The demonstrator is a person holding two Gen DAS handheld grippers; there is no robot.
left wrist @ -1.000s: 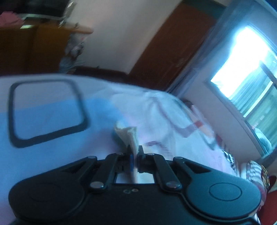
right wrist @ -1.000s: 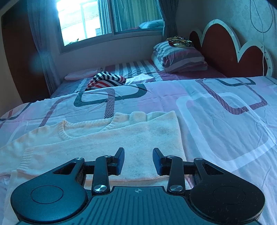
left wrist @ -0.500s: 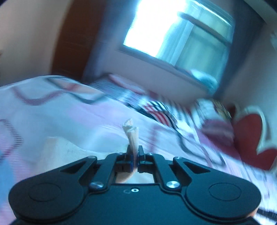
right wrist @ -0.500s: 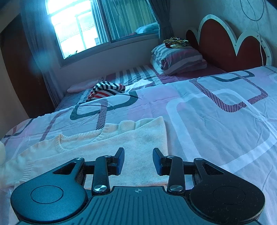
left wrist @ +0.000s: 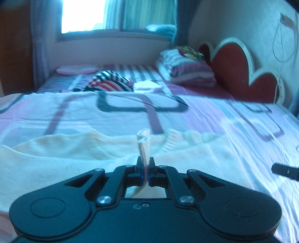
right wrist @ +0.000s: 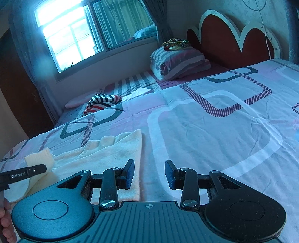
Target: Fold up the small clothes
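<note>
Cream sweater (left wrist: 78,160) cuff pinched, body blurred

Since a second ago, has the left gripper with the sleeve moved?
Yes. The left gripper, shut on the cream sleeve cuff, has swung right across the bed: the wooden door it faced gave way to the window and red headboard.

Black plastic left gripper (left wrist: 145,165) and right gripper (right wrist: 149,172): rounded housings, silver screws, blue-edged pads, white "GenRobot.AI" lettering; bare fingers (right wrist: 6,226).
</note>
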